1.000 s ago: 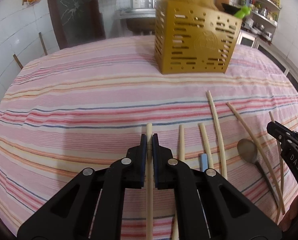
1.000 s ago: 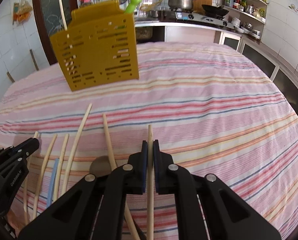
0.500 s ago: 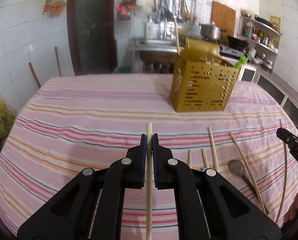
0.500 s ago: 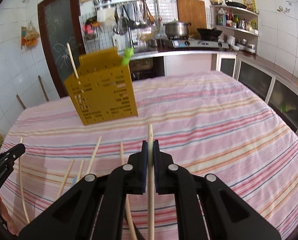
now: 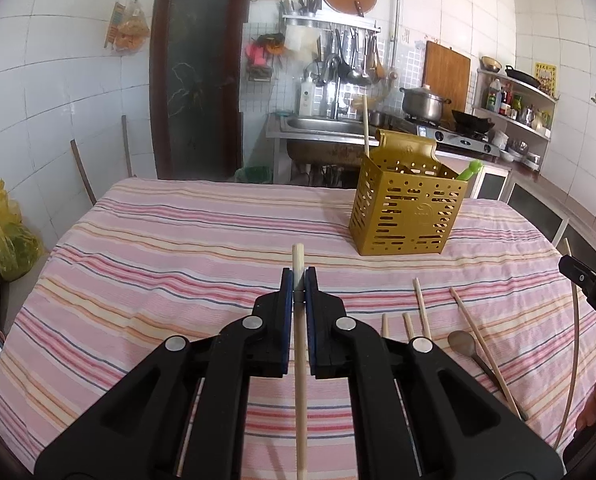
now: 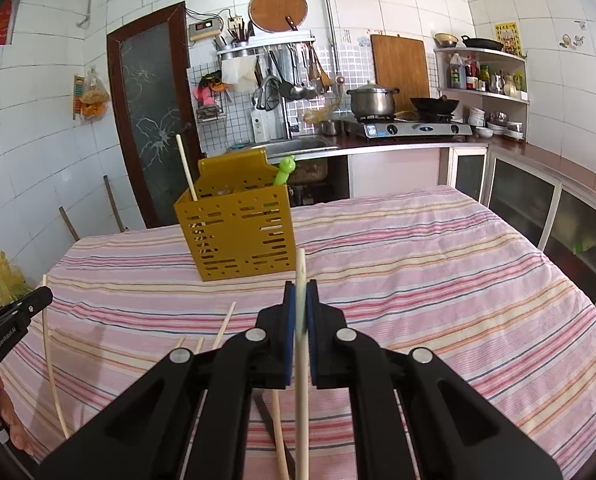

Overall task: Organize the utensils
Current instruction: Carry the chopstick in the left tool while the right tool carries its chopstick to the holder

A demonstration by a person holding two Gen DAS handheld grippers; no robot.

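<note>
**A:** What have you got, starting on the left?

**B:** My left gripper is pinching a pale wooden chopstick, jaws pressed onto it, its tip poking out toward twelve o'clock. My right gripper is clamped the same way on a second chopstick. Both sticks are clear of the striped tablecloth.

**A:** Where are they meant to go?

**B:** I'd judge into the yellow slotted holder, at about one o'clock from my left gripper and eleven o'clock from my right. It already holds one upright stick and a green-handled utensil.

**A:** How will the sticks handle?

**B:** Light, stiff and smooth, I'd say, so they could swivel between my pads. Both are held near the front end with a long tail behind, so that tail may swing when I tip them upright.

**A:** Do the two views differ?

**B:** The left view shows the loose chopsticks and a metal spoon lying on the cloth at three o'clock. The right view hides the spoon's bowl behind my own frame, but it shows the holder's other face.
</note>
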